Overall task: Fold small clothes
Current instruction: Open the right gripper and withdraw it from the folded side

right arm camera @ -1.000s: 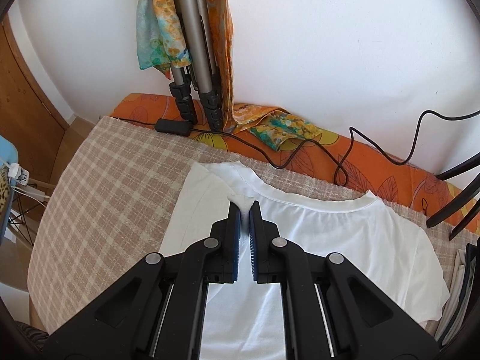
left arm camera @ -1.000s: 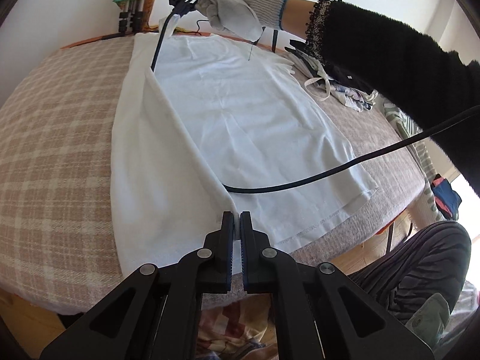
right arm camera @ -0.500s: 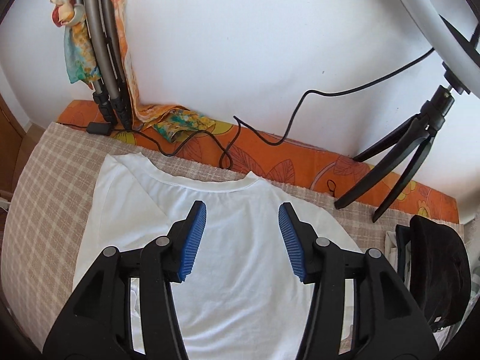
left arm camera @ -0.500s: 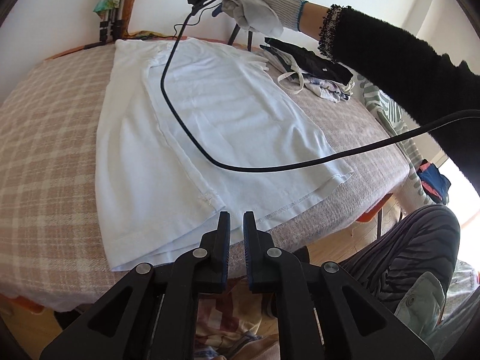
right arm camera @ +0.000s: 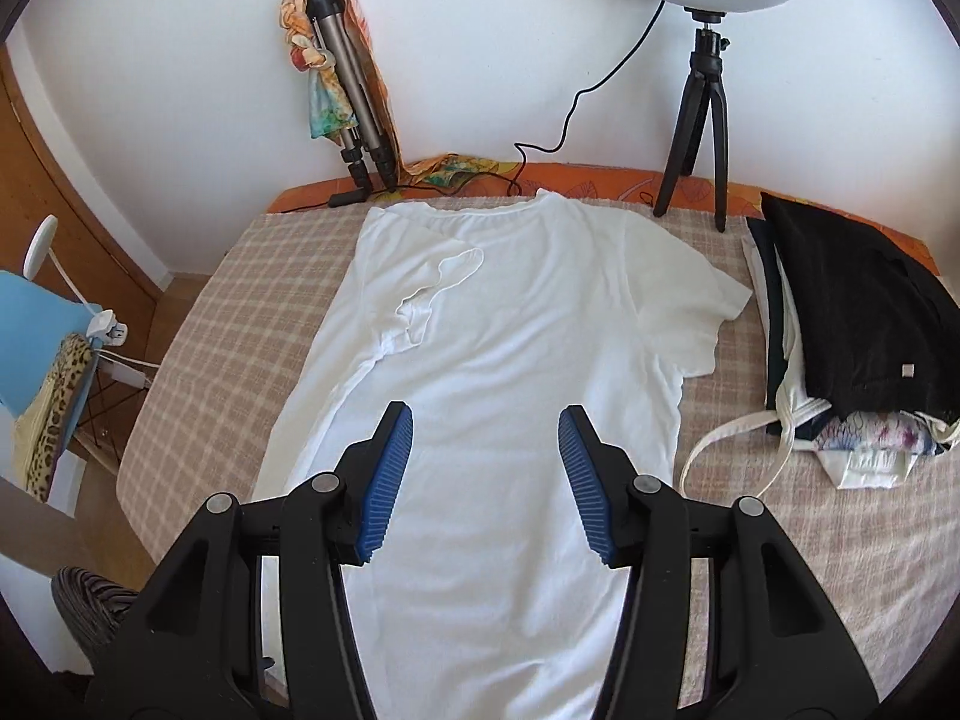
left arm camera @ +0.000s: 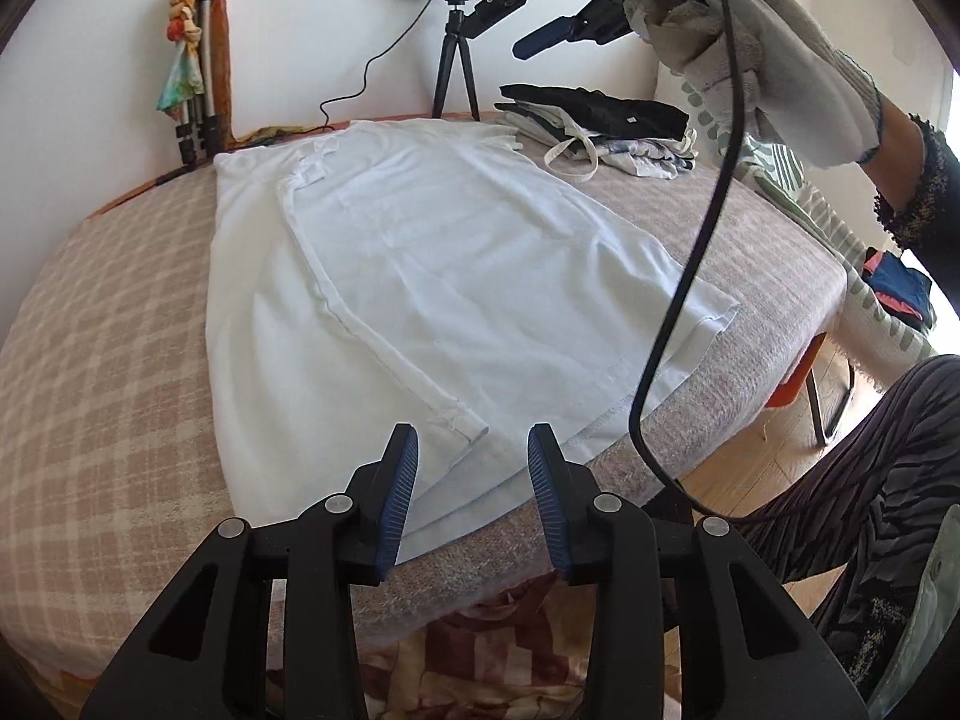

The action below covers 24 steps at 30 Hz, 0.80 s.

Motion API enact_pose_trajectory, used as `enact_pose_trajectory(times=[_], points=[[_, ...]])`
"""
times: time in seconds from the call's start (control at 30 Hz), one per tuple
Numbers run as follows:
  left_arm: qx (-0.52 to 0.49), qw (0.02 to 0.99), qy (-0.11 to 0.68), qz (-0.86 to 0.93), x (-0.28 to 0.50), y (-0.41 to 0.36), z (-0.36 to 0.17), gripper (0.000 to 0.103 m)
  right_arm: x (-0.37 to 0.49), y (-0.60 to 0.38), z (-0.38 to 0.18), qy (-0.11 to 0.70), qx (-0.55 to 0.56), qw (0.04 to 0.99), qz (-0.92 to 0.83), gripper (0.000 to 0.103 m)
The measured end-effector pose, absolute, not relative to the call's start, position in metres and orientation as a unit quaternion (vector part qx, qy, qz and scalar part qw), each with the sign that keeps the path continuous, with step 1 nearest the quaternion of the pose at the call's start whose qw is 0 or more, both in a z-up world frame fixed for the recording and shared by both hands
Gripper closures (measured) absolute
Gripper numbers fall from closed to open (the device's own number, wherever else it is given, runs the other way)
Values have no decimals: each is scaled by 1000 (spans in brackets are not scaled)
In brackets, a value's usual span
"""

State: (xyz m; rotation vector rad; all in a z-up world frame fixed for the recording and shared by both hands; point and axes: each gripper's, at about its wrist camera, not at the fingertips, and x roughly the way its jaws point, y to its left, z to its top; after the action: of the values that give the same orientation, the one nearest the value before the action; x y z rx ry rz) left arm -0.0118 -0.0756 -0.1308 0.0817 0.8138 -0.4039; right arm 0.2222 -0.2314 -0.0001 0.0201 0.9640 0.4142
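A white T-shirt (left arm camera: 456, 276) lies flat on the checked table, its left side and sleeve folded inward over the body; it also shows in the right wrist view (right arm camera: 498, 360). My left gripper (left arm camera: 473, 480) is open and empty, just above the shirt's bottom hem at the near table edge. My right gripper (right arm camera: 485, 468) is open and empty, held above the shirt's middle. The right gripper also appears at the top of the left wrist view (left arm camera: 534, 6), raised high in a gloved hand.
A pile of folded dark and light clothes (right arm camera: 840, 348) lies at the shirt's right. A ring light on a black tripod (right arm camera: 696, 120) and a folded tripod with a scarf (right arm camera: 342, 96) stand at the far edge. A black cable (left arm camera: 690, 276) hangs across the shirt's right side.
Both grippers let go of the shirt's folded side and opened. The right gripper rose and drew back; the left drew back to the hem.
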Motion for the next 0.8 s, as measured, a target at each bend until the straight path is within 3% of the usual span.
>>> enact_pose_trajectory(times=[0.23,0.27,0.3,0.33,0.53,0.8], points=[[53,901,384,-196,2,-78,-142,67,150,-241,-31,478,56,853,199,50],[50,902,381,-198,3,-77,-144,76,145,-243,-36,483,57,851,198,50],[43,901,380,-203,5,-74,-146,92,141,-243,-40,485,56,850,198,50],[34,904,373,-207,6,-70,-147,96,139,-244,-43,487,54,850,194,50],[-49,896,370,-240,-2,-50,-133,98,140,-247,-53,492,53,849,182,50],[-31,883,395,-253,-7,-64,-136,97,139,-225,-55,485,13,853,191,50]])
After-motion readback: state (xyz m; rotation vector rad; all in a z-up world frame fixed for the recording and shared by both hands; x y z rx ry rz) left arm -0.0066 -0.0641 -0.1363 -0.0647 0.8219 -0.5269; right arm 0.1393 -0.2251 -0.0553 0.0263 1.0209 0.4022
